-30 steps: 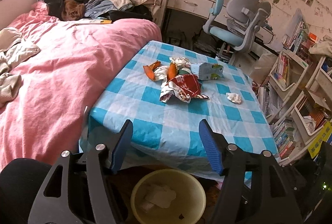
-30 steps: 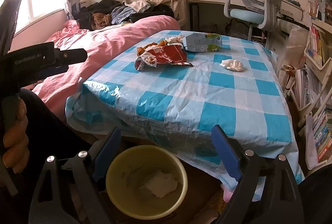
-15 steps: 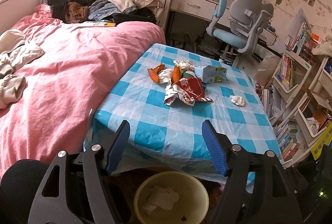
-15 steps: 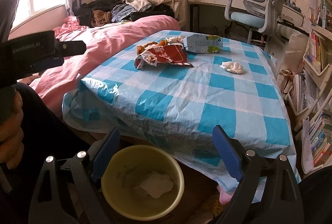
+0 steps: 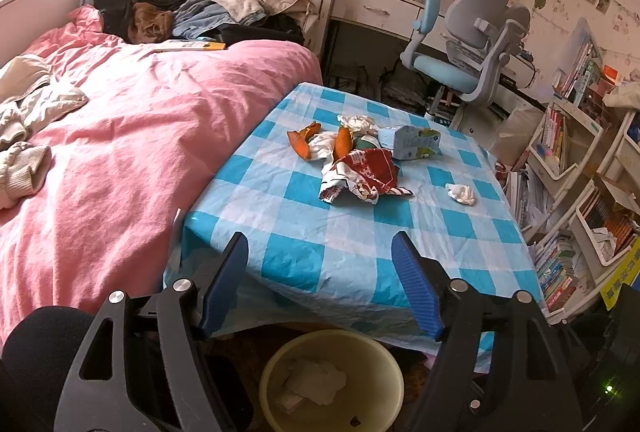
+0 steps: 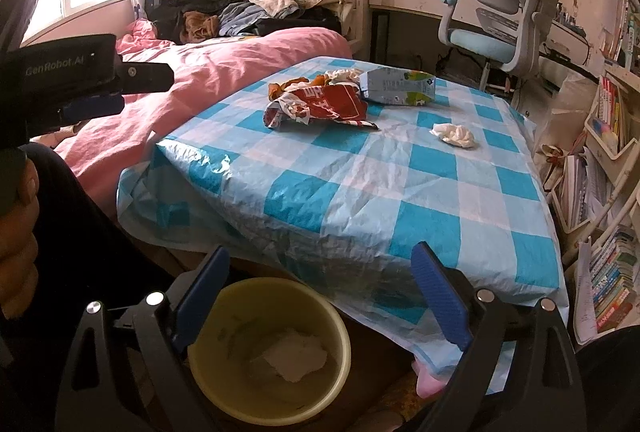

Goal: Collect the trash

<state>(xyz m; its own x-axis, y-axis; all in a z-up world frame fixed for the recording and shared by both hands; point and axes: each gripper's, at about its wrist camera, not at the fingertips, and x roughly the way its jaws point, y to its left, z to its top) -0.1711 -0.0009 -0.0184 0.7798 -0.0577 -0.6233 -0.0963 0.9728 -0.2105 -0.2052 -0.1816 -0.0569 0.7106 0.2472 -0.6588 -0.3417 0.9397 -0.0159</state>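
Since a second ago, my left gripper (image 5: 320, 284) has spread its fingers (image 5: 416, 292) a little wider and they are nearly done opening, with nothing between them. My right gripper (image 6: 320, 300) also has its fingers (image 6: 438, 296) spread and empty. Both hang over the yellow bin (image 6: 268, 352) on the floor at the near edge of the surface (image 6: 360, 192); white paper (image 6: 294, 354) already lies inside the bin. Farther out on the blue checked cloth I see a red snack wrapper (image 5: 366, 176), orange peel (image 5: 302, 142) and a crumpled milk carton (image 5: 410, 142) bunched together near the far end, with a tissue wad (image 5: 461, 193) lying apart to their right. Left of the surface sits the pink bed (image 5: 120, 136).
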